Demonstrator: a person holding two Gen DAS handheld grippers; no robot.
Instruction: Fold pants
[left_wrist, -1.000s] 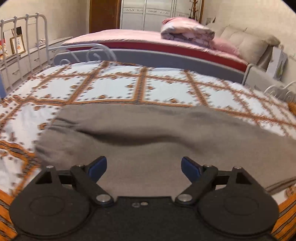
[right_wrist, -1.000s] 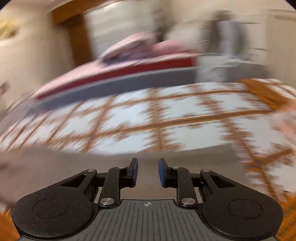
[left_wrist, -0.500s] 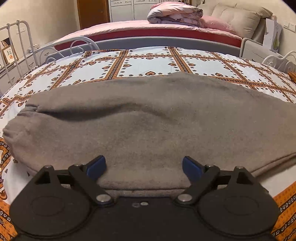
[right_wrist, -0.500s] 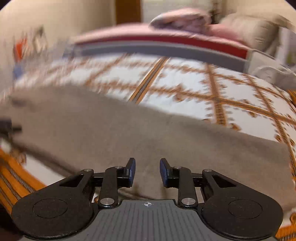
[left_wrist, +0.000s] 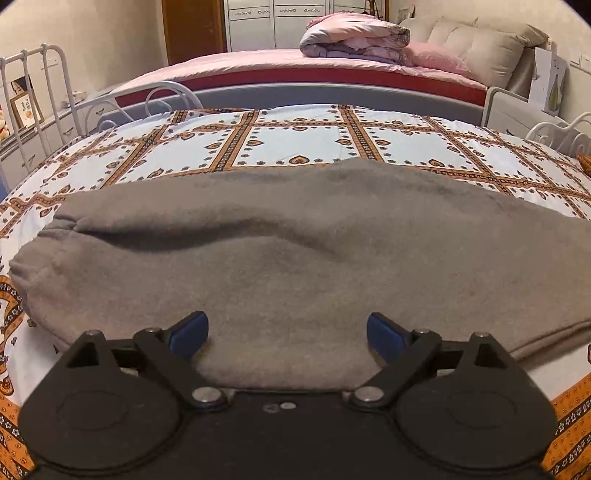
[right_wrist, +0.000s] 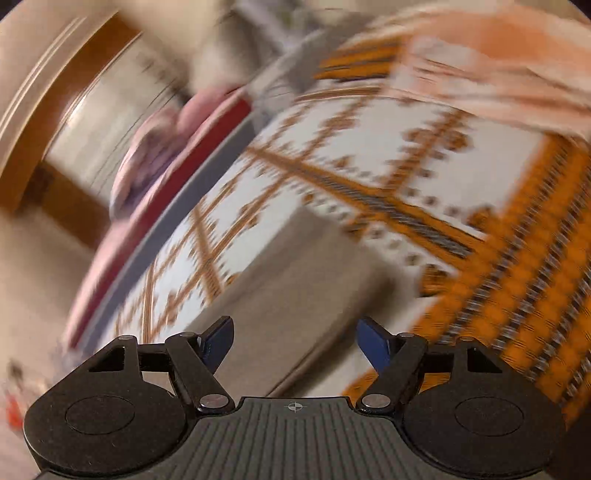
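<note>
The grey-brown pants (left_wrist: 295, 251) lie folded lengthwise across the patterned bedspread (left_wrist: 303, 140), with the cuffs at the left. My left gripper (left_wrist: 288, 334) is open, its blue fingers straddling the near edge of the pants. In the blurred, tilted right wrist view, my right gripper (right_wrist: 295, 341) is open and empty over one end of the pants (right_wrist: 295, 280).
A white metal bed frame (left_wrist: 33, 107) stands at the left and a rail (left_wrist: 554, 129) at the right. Behind is a second bed with a pink sheet (left_wrist: 258, 62), a folded quilt (left_wrist: 354, 35) and pillows. A pink-orange cloth (right_wrist: 498, 74) lies at the upper right.
My right gripper has opened from nearly shut and swung sharply, tilting its view. My left gripper stays open and has come a little closer to the pants' near edge.
</note>
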